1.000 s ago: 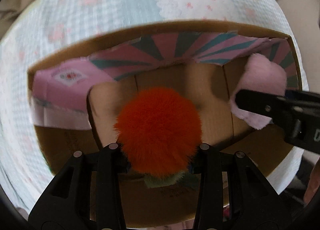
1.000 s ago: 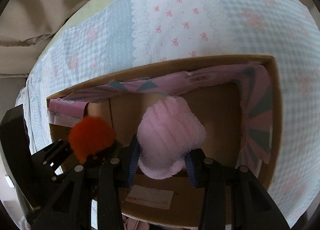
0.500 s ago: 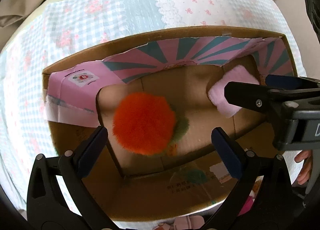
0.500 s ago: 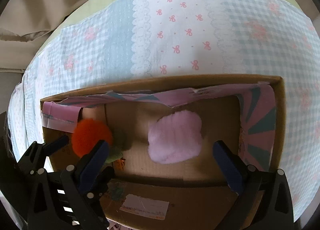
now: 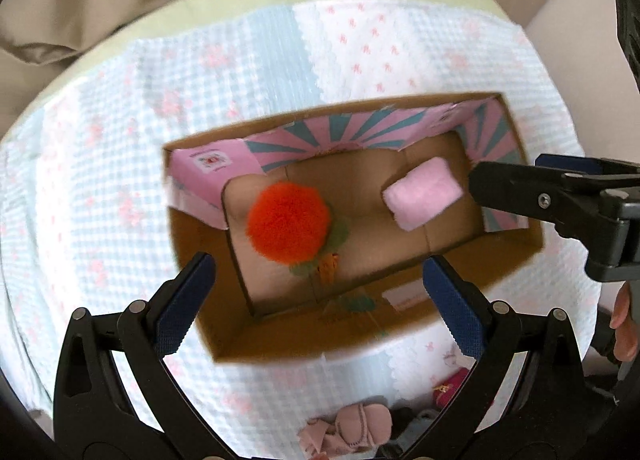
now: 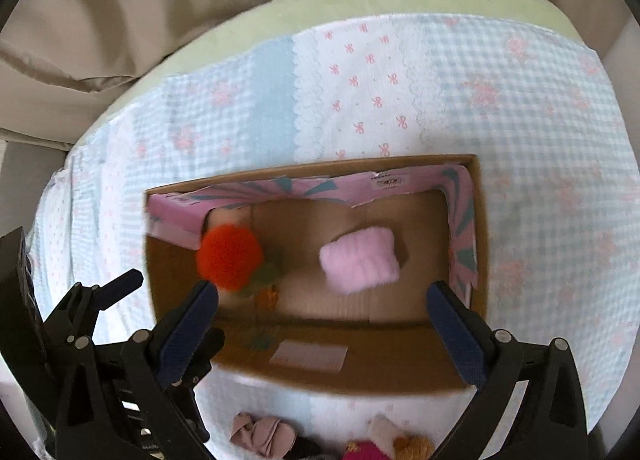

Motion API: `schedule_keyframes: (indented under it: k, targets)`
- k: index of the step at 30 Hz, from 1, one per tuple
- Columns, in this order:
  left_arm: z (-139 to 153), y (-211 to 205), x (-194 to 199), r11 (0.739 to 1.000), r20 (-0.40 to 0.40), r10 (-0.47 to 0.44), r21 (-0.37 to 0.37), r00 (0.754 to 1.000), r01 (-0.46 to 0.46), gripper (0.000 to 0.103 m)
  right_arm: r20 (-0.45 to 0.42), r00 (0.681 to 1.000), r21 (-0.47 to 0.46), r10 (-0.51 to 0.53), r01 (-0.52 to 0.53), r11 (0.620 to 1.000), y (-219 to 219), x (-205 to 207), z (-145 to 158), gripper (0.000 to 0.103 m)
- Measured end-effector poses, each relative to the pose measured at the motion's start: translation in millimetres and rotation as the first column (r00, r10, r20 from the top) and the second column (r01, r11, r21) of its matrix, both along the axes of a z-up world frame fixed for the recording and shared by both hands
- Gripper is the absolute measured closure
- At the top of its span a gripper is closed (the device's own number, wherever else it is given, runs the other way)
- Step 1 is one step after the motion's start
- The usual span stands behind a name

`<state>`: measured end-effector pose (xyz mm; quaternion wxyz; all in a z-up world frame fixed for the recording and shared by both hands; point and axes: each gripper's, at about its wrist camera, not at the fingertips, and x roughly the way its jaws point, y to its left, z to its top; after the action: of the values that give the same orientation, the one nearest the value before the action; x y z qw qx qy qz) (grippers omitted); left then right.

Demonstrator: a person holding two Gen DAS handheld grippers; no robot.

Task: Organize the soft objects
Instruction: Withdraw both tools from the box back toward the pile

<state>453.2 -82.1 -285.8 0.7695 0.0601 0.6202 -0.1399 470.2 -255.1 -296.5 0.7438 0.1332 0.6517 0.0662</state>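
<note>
We released both items since a second ago | orange pompom (image 5: 288, 222) and pink pad (image 5: 423, 197) now lie in box (image 5: 516, 128) | both grippers' fingers (image 5: 185, 302) spread empty | more toys (image 6: 264, 430) await.

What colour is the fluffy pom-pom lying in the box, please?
Bright orange-red pom-pom; clearest in the left wrist view.

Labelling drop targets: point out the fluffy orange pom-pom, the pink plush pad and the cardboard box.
Fluffy orange pom-pom (image 5: 288, 222), left wrist view, centre of its fur.
Pink plush pad (image 6: 360, 262), right wrist view, middle of its top face.
Cardboard box (image 6: 320, 374), right wrist view, near wall's inner face.
</note>
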Motion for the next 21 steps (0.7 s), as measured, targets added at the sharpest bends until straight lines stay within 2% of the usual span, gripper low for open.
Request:
schedule_keyframes:
  k: [4,10,13,17,21]
  targets:
    - [38,8,-21,1.0,0.058,0.023,-0.016,0.998,-0.022,0.0,0.063,0.998,-0.023,0.021,-0.02,1.0,2,-23,37,0.0]
    - [103,21,-63,0.997,0.166,0.073,-0.05,0.983,-0.066,0.0,0.19,0.98,-0.089,0.061,-0.044,0.995,2,-73,111,0.0]
    - [132,26,-91,0.994,0.235,0.101,-0.054,0.967,-0.09,0.0,0.26,0.963,-0.112,0.073,-0.045,0.993,-1,-102,145,0.0]
    - [169,40,-136,0.989,0.324,0.149,-0.066,0.934,-0.135,0.0,0.372,0.925,-0.152,0.081,-0.025,0.988,-5,-152,189,0.0]
    - [193,49,-180,0.985,0.403,0.173,-0.064,0.899,-0.161,0.0,0.452,0.888,-0.183,0.085,-0.001,0.983,-11,-199,216,0.0]
